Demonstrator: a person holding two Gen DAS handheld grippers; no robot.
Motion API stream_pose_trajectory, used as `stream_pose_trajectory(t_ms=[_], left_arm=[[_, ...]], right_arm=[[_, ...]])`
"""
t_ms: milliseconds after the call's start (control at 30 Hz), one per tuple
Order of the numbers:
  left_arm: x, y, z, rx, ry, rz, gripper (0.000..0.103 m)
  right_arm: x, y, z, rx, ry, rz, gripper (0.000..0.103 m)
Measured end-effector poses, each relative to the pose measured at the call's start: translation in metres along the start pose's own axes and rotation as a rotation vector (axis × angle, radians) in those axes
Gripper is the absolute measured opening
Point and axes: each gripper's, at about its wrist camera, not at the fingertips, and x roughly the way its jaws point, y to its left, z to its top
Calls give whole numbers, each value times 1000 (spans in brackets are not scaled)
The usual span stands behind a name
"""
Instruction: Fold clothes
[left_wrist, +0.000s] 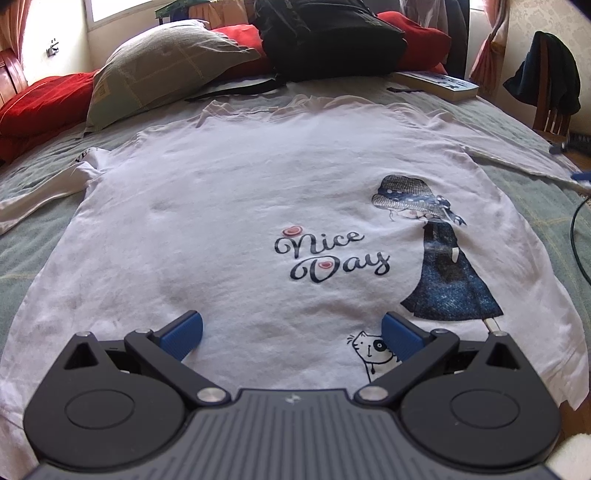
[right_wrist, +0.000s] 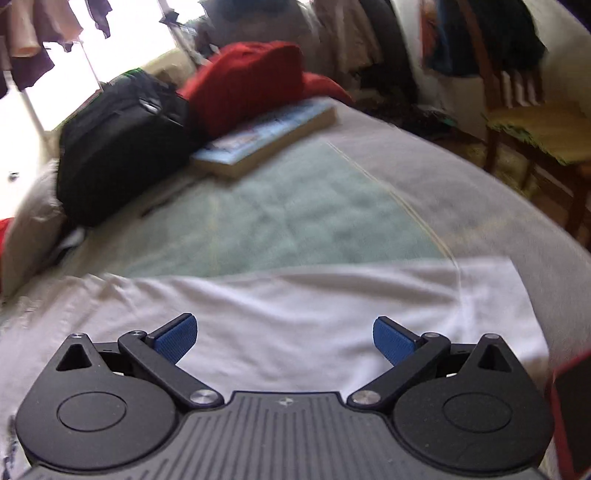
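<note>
On the bed (left_wrist: 33, 240) a white shirt (left_wrist: 229, 206) lies spread flat (ready for folding), both tongs, left (left_wrist: 291, 334) and right (right_wrist: 285, 338), gaping empty above it.

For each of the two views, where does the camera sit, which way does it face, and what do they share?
Left wrist: behind the open left gripper, low over the white shirt, facing the pillow and black bag.
Right wrist: behind the open right gripper, over the shirt's sleeve, facing the bag and a wooden chair; blurred.
Shared: shirt, bag, book, red bedding.
</note>
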Motion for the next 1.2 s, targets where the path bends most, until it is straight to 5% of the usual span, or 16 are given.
stream_pose_trajectory(t_ms=[200,367,900,1067,1200], left_arm=[[-3,-4,0,8,5,10,102],[-6,-11,0,29,-1,12,102],[-26,14,5,65,-81,71,102],[-22,40,5,29,-94,78,102],[-13,59,2,4,-82,70,102]], right_arm=[[-24,-28,4,14,-31,-71,103],[-43,-28,14,39,-76,31,103],[45,205,6,-181,184,-10,103],[92,241,6,-221,239,-113,103],[128,239,18,-222,195,-218,103]])
